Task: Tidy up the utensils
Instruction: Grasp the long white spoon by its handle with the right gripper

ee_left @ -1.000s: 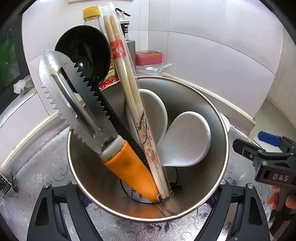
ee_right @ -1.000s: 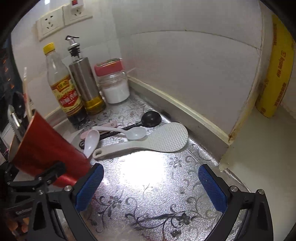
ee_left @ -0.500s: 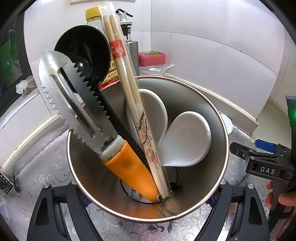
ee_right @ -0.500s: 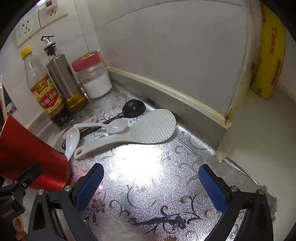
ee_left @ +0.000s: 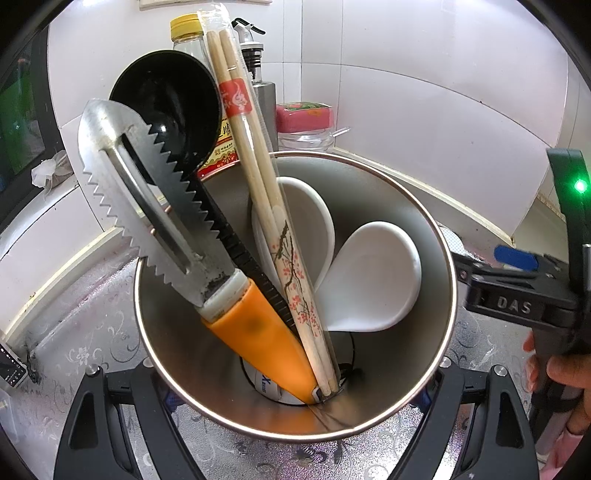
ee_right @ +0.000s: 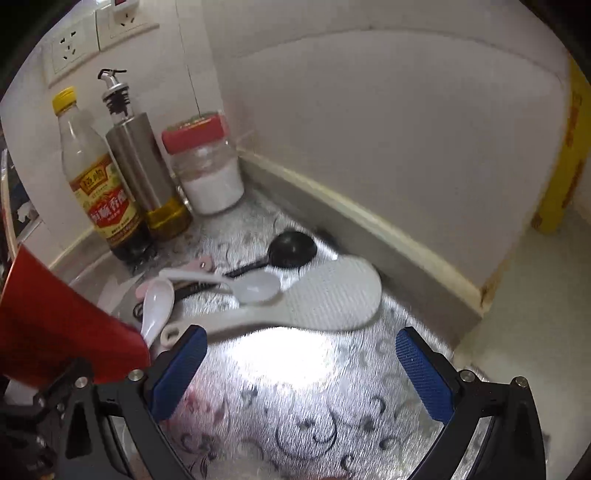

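My left gripper point(ee_left: 295, 398) is shut on the utensil cup point(ee_left: 388, 206), steel inside and red outside point(ee_right: 55, 332). In the cup stand a serrated scraper with an orange handle point(ee_left: 147, 206), a black ladle point(ee_left: 166, 107), wrapped chopsticks point(ee_left: 258, 184) and two white spoons point(ee_left: 373, 280). My right gripper point(ee_right: 299, 365) is open above the patterned counter with nothing between its blue pads point(ee_right: 421, 373). Just beyond it lie a white rice paddle point(ee_right: 325, 299), a clear white spoon point(ee_right: 255, 288), a white ceramic spoon point(ee_right: 157, 306) and a black spoon point(ee_right: 291, 249).
A yellow-capped sauce bottle point(ee_right: 99, 192), a steel oil dispenser point(ee_right: 144, 170) and a red-lidded jar point(ee_right: 207, 170) stand against the back wall. Wall sockets point(ee_right: 99, 33) sit above them. The counter ends at a ledge point(ee_right: 480, 295) on the right, beside a yellow panel point(ee_right: 565, 147).
My right gripper has come in closer to the loose utensils on the counter, and it shows larger at the right of the left wrist view. The left gripper and cup stayed still.
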Demonstrator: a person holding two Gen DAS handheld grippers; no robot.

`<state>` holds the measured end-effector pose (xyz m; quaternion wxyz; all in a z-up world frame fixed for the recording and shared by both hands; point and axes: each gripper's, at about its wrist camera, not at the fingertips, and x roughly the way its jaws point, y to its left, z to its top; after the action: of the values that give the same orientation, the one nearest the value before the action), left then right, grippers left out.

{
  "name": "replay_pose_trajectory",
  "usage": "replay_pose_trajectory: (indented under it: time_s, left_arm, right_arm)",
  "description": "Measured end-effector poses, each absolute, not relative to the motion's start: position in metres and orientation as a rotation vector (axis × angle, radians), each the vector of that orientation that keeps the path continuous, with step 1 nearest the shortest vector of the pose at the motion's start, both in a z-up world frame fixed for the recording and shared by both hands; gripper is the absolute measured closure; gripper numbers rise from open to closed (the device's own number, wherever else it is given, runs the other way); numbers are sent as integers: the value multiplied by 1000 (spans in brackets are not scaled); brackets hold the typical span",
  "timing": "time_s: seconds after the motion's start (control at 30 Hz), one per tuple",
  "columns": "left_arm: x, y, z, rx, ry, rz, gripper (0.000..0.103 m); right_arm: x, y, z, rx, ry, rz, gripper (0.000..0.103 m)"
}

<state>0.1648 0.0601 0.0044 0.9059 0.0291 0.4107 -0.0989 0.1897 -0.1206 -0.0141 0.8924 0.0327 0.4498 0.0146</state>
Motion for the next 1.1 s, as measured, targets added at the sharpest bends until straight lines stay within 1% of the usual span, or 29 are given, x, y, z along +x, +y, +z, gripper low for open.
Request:
replay_pose_trajectory:
  time_s: [0.1, 0.17, 0.23, 0.37, 0.43, 0.57, 0.67, 0.77, 0.87, 0.97, 1.03, 1.1]
  left_arm:
    - [165, 61, 4, 58, 848, -207, 14]
    - [165, 61, 4, 57, 849, -209, 14]
    - [165, 62, 4, 57, 849, -208, 14]
    - [165, 62, 4, 53, 850, -210, 14]
    - [166, 63, 3, 50, 851, -210, 14]
    - [166, 63, 3, 49, 851, -209, 14]
    - [166, 63, 3, 50, 851, -209, 14]
    - [166, 63, 3, 51, 851, -209, 14]
    - [166, 63, 3, 50, 851, -208, 14]
    - [166, 62, 3, 51, 850, -208, 14]
    - [166, 62, 3, 50, 851, -209, 14]
    - [166, 63, 3, 47, 851, -209, 14]
  right_arm:
    - [197, -114, -15, 26, 927, 41, 1]
    - [201, -106, -17, -8, 924, 52, 4]
    - [206, -96, -20, -44, 927, 73, 12]
    - [217, -82, -31, -89, 947, 101, 17]
    - [223, -78, -37, -105, 958, 100, 24]
    - [232, -74, -45, -131, 982, 102, 25]
    - [238, -71, -47, -148, 991, 105, 34]
    - [242, -68, -49, -163, 1002, 111, 35]
    - [246, -65, -51, -176, 1007, 122, 40]
    - [248, -60, -54, -194, 1015, 134, 47]
    - [249, -58, -55, -208, 1021, 137, 53]
    - [249, -59, -54, -197, 1018, 143, 57]
